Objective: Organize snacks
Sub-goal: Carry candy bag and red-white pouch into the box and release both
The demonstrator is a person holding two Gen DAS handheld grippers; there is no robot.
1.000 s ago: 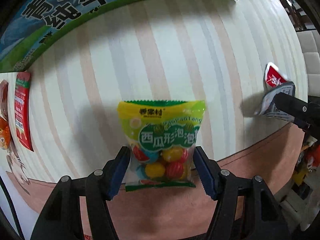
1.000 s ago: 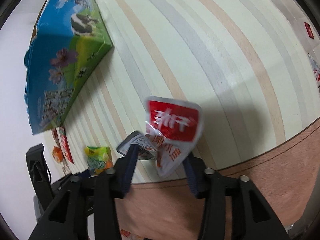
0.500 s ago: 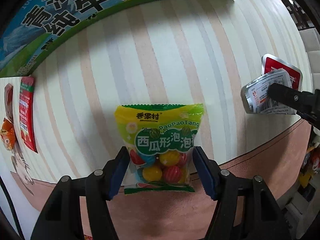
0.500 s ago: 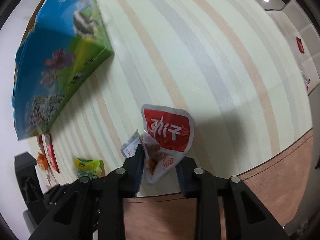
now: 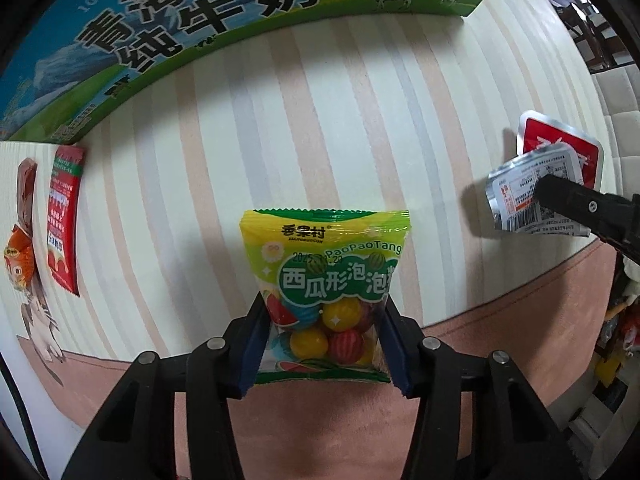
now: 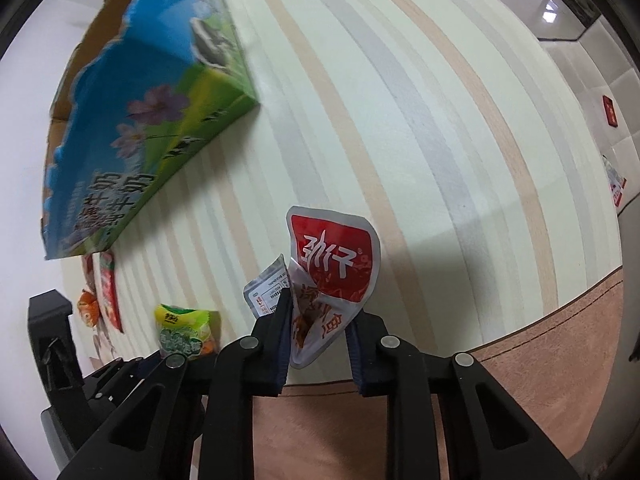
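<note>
both tongs are seen closed on snack packets above a striped tablecloth (image 5: 320,128). between the blue pads of the left gripper (image 5: 324,344), whose jaws are closing, the lower half of a yellow-green bubble gum bag (image 5: 326,276) is pinched, its top edge reaching forward past the fingertips. the right gripper (image 6: 320,344) is clamped narrow on a crumpled red and silver fish snack pouch (image 6: 332,264), which is folded between the pads and sticks up beyond them. well ahead of both grippers a blue and green milk carton box (image 5: 192,12) is stood on the cloth. far to the left of the left gripper, a red sachet (image 5: 64,220) and an orange-wrapped snack (image 5: 18,256) are laid flat, just beside each other.
</note>
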